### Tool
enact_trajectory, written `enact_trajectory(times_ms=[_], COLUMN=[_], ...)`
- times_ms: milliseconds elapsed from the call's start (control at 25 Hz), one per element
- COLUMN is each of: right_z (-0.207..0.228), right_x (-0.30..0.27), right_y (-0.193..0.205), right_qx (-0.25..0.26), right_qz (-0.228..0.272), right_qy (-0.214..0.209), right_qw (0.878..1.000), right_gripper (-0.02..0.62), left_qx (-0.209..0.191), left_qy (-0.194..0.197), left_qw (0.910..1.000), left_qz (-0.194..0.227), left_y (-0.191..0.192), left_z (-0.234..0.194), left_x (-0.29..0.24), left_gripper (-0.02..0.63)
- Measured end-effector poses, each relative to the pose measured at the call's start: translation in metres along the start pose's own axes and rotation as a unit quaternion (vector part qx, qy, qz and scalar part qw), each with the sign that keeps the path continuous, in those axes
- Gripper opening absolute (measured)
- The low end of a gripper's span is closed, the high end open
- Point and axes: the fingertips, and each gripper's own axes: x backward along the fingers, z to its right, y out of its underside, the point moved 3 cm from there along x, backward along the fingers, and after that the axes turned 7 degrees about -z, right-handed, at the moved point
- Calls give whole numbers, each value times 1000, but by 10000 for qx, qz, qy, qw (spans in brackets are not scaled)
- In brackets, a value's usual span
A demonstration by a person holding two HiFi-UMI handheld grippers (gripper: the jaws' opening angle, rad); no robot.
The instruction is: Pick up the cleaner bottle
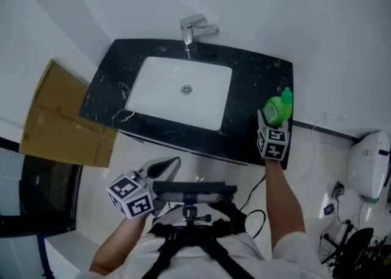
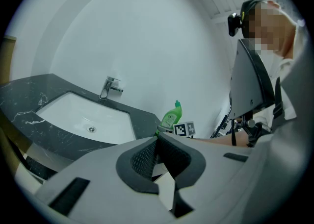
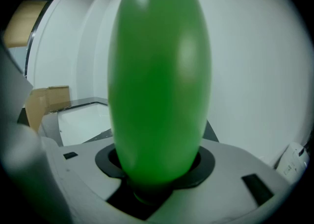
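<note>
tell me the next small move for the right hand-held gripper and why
Probably a short lift straight up. The cleaner bottle sits between the jaws of the right hand-held gripper, which press both its sides, yet it seems to stand on the counter by its right edge, so rising frees it without dragging.

Green cleaner bottle, black counter (white-veined), white sink

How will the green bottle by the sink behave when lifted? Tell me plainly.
The bottle looks like smooth, glossy plastic, so it may slip in the right tongs. Its rounded, tapering sides probably offer little flat surface to grip. It is tall and narrow, near the counter edge, so a push could tip it.
</note>
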Motion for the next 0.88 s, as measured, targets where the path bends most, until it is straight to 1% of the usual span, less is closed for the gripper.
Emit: enact_trajectory(times_ms=[240, 560, 880], right_z=[0, 1, 2], right_x=[-3, -2, -3], right_y=[2, 1, 2], right_qx=[75, 51, -119], right_qz=[-83, -40, 89], right_qy=[-23, 21, 38], right_qw=[9999, 10000, 9999], right_gripper=[206, 201, 201], left_qx=[78, 84, 46], left_qy=[11, 11, -26], left_qw=[10000, 10000, 10000], left_qz=[15, 6, -67], left_y=[1, 0, 2], left_z=[-1, -1, -1], left_x=[0, -1, 1], left_gripper=[-8, -8, -8])
